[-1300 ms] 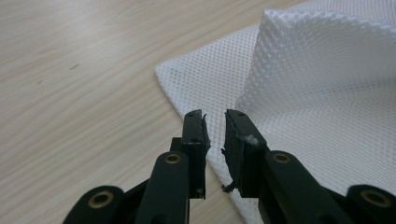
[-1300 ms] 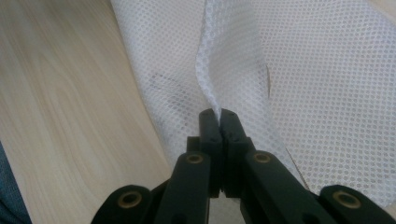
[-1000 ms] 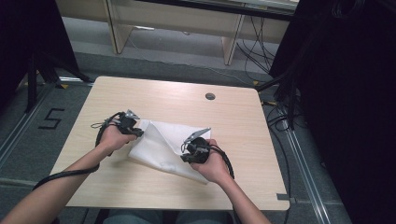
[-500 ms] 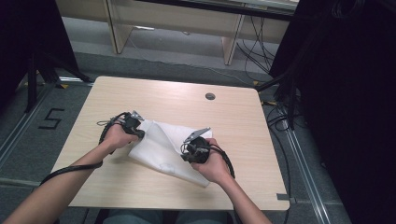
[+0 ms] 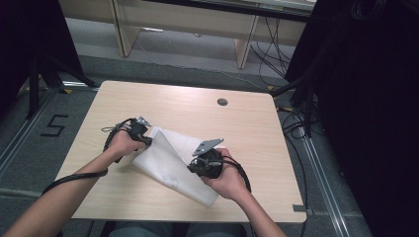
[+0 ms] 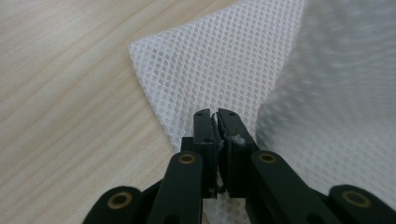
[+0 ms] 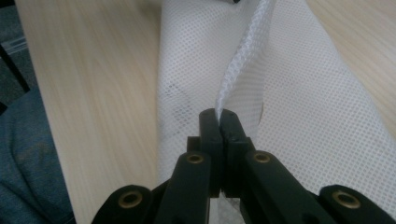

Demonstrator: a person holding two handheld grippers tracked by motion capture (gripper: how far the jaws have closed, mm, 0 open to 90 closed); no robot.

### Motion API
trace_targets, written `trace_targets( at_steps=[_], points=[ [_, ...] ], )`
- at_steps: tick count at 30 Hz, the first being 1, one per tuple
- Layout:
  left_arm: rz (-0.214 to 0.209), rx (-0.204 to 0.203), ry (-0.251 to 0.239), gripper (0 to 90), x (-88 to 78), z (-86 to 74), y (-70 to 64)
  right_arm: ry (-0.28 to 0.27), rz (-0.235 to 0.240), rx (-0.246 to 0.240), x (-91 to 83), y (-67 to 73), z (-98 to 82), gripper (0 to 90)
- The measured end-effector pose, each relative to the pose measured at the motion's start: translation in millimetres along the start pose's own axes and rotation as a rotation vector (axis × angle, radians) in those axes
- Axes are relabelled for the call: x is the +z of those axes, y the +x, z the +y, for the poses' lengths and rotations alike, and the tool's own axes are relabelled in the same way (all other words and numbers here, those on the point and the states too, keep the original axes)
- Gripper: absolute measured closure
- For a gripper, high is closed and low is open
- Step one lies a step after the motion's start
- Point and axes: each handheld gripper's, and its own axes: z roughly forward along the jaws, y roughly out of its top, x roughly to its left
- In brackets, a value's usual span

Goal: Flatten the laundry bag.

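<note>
Both grippers — left gripper (image 5: 146,140), right gripper (image 5: 191,168) — still pinching mesh cloth (image 5: 165,158)

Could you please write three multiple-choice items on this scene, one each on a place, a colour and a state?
1. Where does the mesh cloth lie?
A. on the table
B. on the floor
C. on a shelf

2. What colour is the cloth?
A. blue
B. white
C. red

3. How does the right gripper stand?
A. wide open
B. shut on nothing
C. shut on the cloth

Key: 1 A, the high view shows it on the wooden top; 2 B, its mesh is white in every view; 3 C, a raised fold runs into the closed jaws.
</note>
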Motion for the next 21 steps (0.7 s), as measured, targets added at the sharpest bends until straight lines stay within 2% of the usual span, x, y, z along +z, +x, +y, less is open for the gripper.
trace_targets(
  at_steps=[1,2,3,4,5,6,7,8,9,11,13,14,16,17,18,19,20,21],
  points=[
    [-0.009,-0.004,0.01,85.9,-0.6,0.5,0.7,0.007,0.006,-0.015,-2.1,0.4,0.6,90.0],
    [0.002,-0.016,-0.008,85.9,0.7,0.1,0.3,0.005,0.017,-0.024,-4.1,2.3,0.5,90.0],
    [-0.01,-0.002,0.005,85.9,-0.3,0.3,2.1,-0.014,0.025,-0.031,-4.1,4.2,-0.1,90.0],
    [-0.017,-0.007,0.014,86.0,-0.5,0.6,2.7,-0.016,0.032,-0.042,-5.8,5.7,-0.4,90.0],
    [-0.012,-0.004,0.006,86.0,-0.2,0.3,2.4,-0.014,0.038,-0.049,-7.7,7.5,-0.8,90.0],
    [-0.014,0.002,0.01,86.0,-0.6,0.5,2.7,-0.013,0.056,-0.096,-9.4,6.7,-0.5,90.0],
    [-0.013,0.004,0.007,86.0,-0.4,0.4,3.0,-0.022,0.055,-0.1,-10.7,9.6,-1.5,90.0],
    [-0.019,0.0,0.005,86.1,-0.2,0.3,3.2,-0.011,0.071,-0.08,-12.6,12.7,-2.6,90.0],
    [-0.016,-0.002,-0.004,86.1,0.2,0.0,3.2,-0.015,0.08,-0.104,-12.5,14.0,-3.4,90.0],
    [-0.019,-0.008,0.0,86.0,0.2,0.1,3.8,-0.006,0.081,-0.089,-13.7,17.1,-4.5,90.0],
    [-0.021,-0.003,-0.002,86.0,0.0,-0.1,4.0,0.001,0.099,-0.123,-15.0,23.8,-6.6,90.0],
    [-0.032,-0.013,-0.004,86.0,0.2,-0.2,4.9,0.013,0.104,-0.132,-16.0,26.7,-6.8,90.0],
    [-0.028,-0.008,0.001,86.0,-0.3,-0.2,5.5,0.019,0.107,-0.115,-16.4,30.1,-7.6,90.0],
    [-0.029,-0.004,0.002,86.0,-0.4,-0.3,5.8,0.017,0.105,-0.16,-16.5,31.4,-6.9,90.0],
    [-0.036,-0.011,-0.001,86.0,0.2,-0.2,5.6,0.014,0.116,-0.152,-15.6,34.3,-7.1,90.0],
    [-0.038,-0.012,-0.003,86.0,0.6,-0.1,5.7,0.017,0.125,-0.167,-16.2,37.3,-6.3,90.0],
    [-0.039,0.005,0.011,86.0,-0.7,0.1,7.2,0.026,0.134,-0.155,-17.7,44.8,-5.2,90.0],
    [-0.039,0.005,0.011,86.0,-0.7,0.1,7.2,0.026,0.134,-0.155,-17.7,44.8,-5.2,90.0]
  ],
)
